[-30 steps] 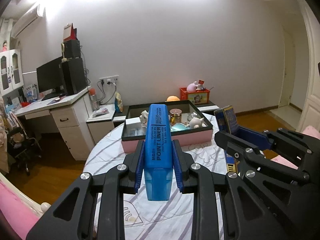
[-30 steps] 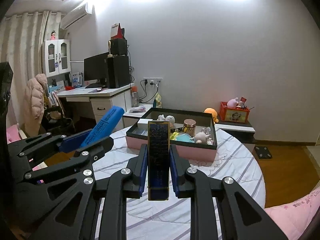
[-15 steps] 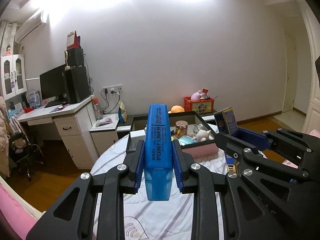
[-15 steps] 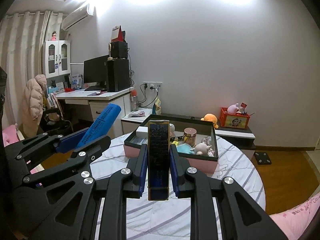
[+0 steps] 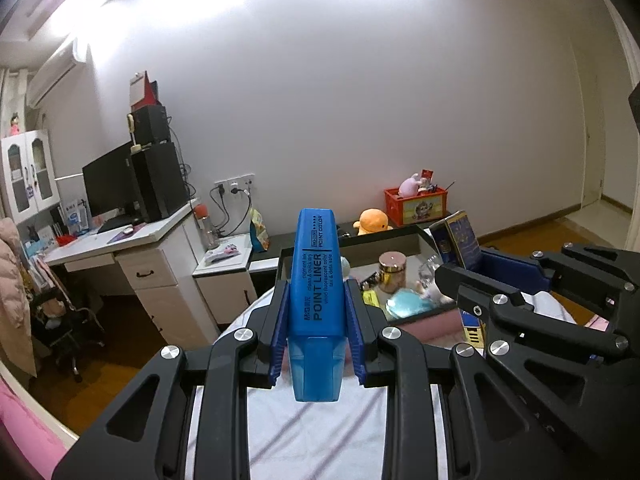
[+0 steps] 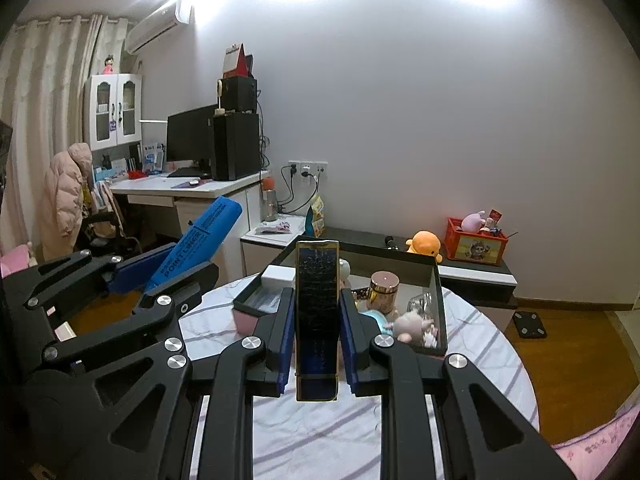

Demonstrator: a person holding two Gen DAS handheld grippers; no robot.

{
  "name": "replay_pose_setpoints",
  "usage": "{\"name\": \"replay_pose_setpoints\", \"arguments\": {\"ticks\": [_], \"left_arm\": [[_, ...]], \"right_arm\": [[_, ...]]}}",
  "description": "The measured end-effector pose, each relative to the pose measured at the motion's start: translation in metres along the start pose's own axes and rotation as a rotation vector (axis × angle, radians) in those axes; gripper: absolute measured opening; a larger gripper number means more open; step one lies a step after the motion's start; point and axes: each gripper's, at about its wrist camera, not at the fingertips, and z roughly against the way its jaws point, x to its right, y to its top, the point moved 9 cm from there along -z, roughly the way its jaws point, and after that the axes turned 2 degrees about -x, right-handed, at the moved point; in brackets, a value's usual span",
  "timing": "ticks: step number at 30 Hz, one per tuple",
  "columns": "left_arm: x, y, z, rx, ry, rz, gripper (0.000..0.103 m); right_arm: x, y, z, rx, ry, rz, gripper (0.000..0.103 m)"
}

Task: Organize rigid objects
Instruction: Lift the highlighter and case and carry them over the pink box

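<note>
The blue highlighter (image 5: 316,296) points forward along the left gripper (image 5: 316,334), fingers clamped on it. The right gripper (image 6: 317,340) clamps the dark box (image 6: 317,312) likewise, lengthwise.

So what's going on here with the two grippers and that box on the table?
A person holds a gripper in each hand above a round table. The left gripper is shut on a blue highlighter; the right gripper is shut on a dark blue and gold box. Ahead sits an open storage box already holding small items.
</note>
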Motion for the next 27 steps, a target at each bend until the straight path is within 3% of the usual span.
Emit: {"name": "replay_pose_setpoints", "arguments": {"ticks": [7, 15, 22, 27], "left_arm": [[0.003, 0.021, -0.08, -0.072, -0.017, -0.026, 0.027], [0.011, 0.021, -0.189, -0.24, -0.042, -0.075, 0.027], [0.015, -0.004, -0.247, -0.386, -0.036, -0.12, 0.027], [0.013, -0.019, -0.26, -0.422, -0.025, -0.123, 0.027]], "right_arm": [[0.023, 0.021, -0.061, -0.045, -0.029, 0.029, 0.021], [0.049, 0.026, -0.146, -0.159, -0.047, 0.054, 0.021], [0.061, 0.005, -0.206, -0.306, 0.0, 0.019, 0.021], [0.061, -0.015, -0.225, -0.377, 0.033, 0.012, 0.021]]}}
